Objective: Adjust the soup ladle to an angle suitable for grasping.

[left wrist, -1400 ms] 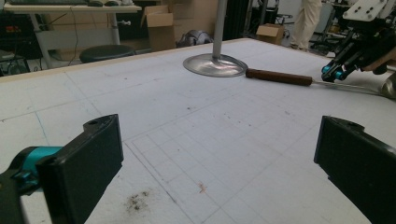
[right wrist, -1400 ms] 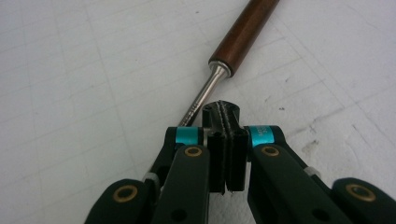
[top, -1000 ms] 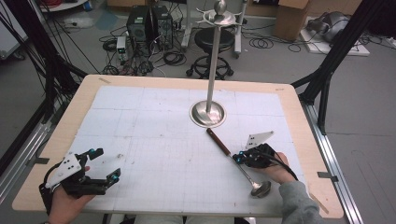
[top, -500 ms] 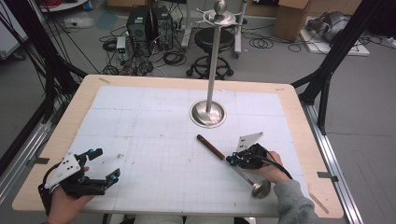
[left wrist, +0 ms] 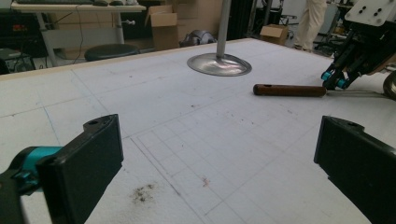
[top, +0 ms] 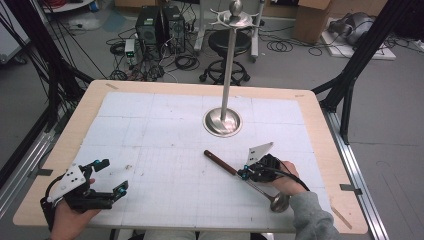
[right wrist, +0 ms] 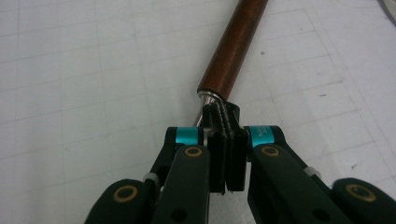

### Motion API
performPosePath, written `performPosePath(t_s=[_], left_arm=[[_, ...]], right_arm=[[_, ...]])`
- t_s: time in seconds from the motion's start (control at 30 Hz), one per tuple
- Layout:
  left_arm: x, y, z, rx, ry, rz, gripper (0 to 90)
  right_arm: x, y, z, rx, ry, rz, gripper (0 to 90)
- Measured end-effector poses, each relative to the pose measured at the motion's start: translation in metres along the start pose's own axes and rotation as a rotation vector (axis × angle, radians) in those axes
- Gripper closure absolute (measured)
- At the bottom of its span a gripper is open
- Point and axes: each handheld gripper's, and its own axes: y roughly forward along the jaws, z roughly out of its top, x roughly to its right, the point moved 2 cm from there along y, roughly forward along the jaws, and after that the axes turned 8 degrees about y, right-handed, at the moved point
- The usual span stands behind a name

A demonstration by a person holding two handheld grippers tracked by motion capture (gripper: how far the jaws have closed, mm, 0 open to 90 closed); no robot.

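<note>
A ladle with a brown wooden handle (top: 217, 161) and a metal bowl (top: 279, 202) lies slantwise at the table's near right. My right gripper (top: 243, 174) is shut on its thin metal shaft just below the wood. In the right gripper view the jaws (right wrist: 223, 116) pinch the shaft where it enters the handle (right wrist: 233, 46). My left gripper (top: 114, 175) stands open at the near left with nothing between its jaws. The left gripper view looks between its own wide jaws (left wrist: 219, 140) across the mat to the handle (left wrist: 289, 90) and the right gripper (left wrist: 336, 81).
A metal stand with a round base (top: 222, 121) and a tall pole rises at the middle back of the white gridded mat (top: 160, 130); its base (left wrist: 218, 64) lies just beyond the ladle handle. Wooden table edges frame the mat. Stools, cables and boxes sit on the floor behind.
My right gripper has moved left with the ladle's shaft. The handle end has swung left and nearer while the bowl stayed about where it was. The left gripper has not moved.
</note>
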Motion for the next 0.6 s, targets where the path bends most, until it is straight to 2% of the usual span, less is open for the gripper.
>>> performPosePath(t_s=[0.37,0.6], left_arm=[[0.000,-0.001,0.001,0.001,0.007,0.002,1.8],[0.000,-0.002,0.001,0.002,0.004,0.004,1.8]], right_arm=[[-0.006,0.004,0.005,-0.009,-0.021,0.019,90.0],[-0.014,0.008,0.012,-0.025,-0.070,0.041,90.0]])
